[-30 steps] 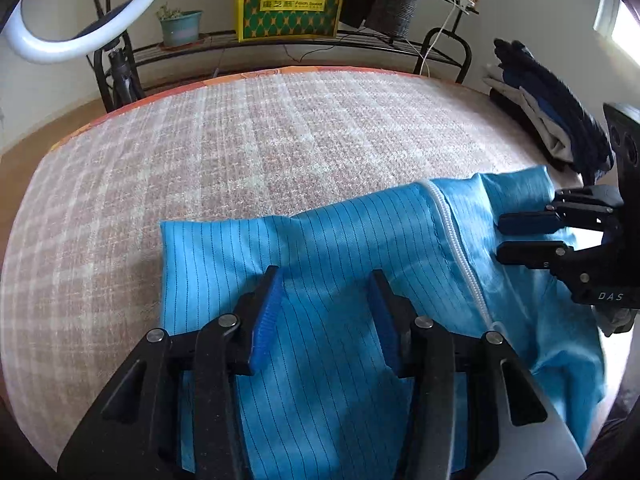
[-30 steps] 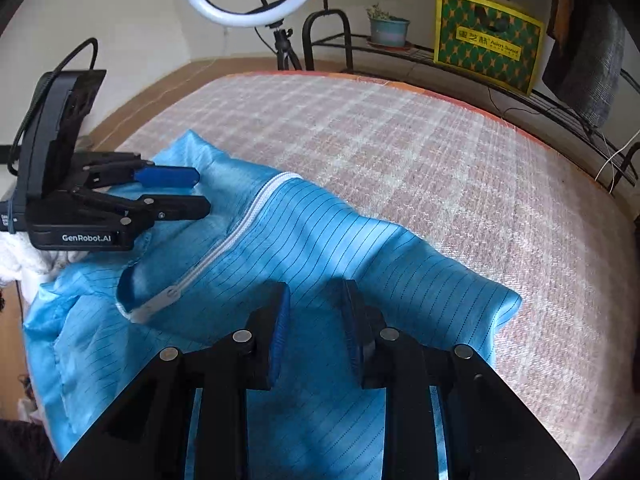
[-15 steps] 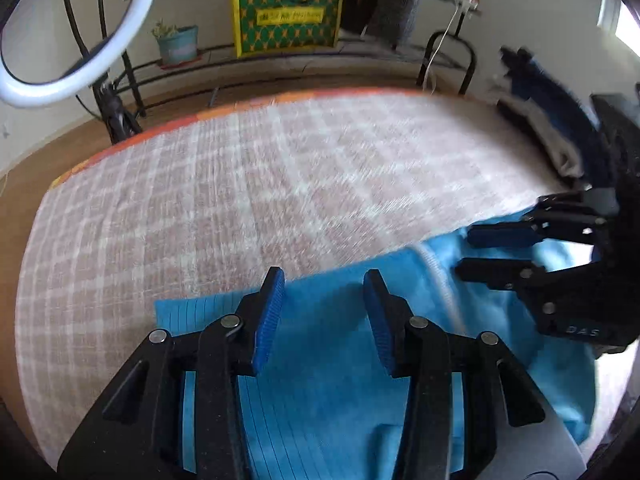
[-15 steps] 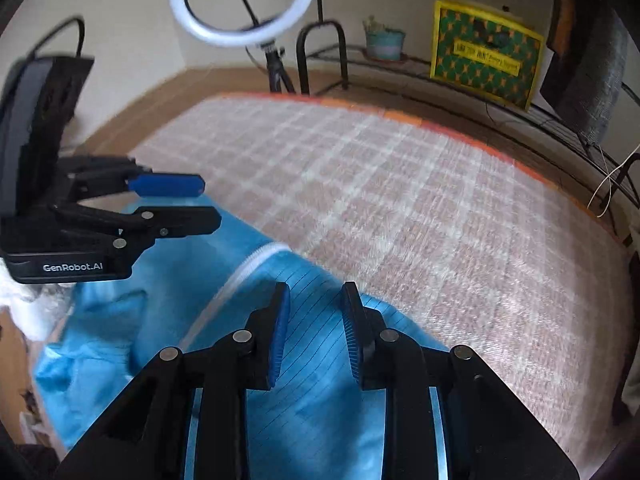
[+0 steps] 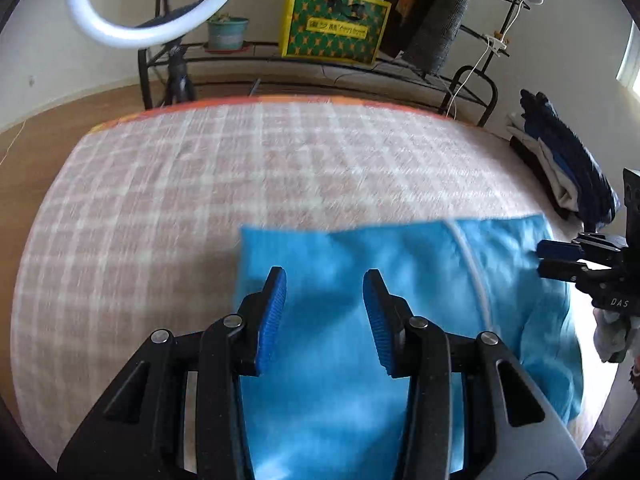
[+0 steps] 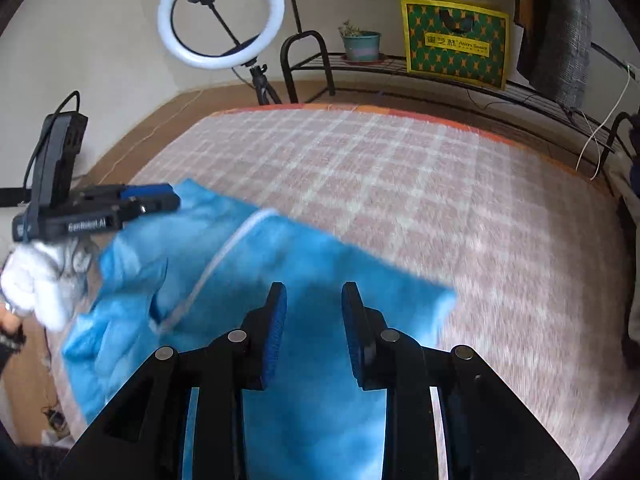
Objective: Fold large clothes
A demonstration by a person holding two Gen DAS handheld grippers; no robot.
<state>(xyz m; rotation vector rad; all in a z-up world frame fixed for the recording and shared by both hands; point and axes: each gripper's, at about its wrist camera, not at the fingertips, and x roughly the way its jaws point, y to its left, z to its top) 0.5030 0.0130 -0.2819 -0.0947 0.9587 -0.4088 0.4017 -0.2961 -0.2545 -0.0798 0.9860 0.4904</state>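
Observation:
A bright blue zip-front garment (image 5: 400, 264) with a white zipper (image 5: 474, 276) lies on the near part of a pink plaid bed cover (image 5: 280, 168). It also shows in the right wrist view (image 6: 248, 264). My left gripper (image 5: 325, 284) is open and empty, hovering over the garment's left part. My right gripper (image 6: 314, 298) is open and empty over the garment's right part. Each gripper shows in the other's view, the right gripper (image 5: 558, 258) at the garment's right edge and the left gripper (image 6: 156, 200) at its left corner.
A pile of dark and white clothes (image 5: 568, 168) lies at the bed's right edge. A black metal rack (image 5: 360, 68) behind the bed holds a yellow-green box (image 5: 334, 26) and a potted plant (image 5: 227, 32). A ring light (image 6: 220, 16) stands at the back left.
Both grippers pulled back and then came forward over the garment again. The garment's far edge now sits lower and flatter on the bed. The frames are motion-blurred.

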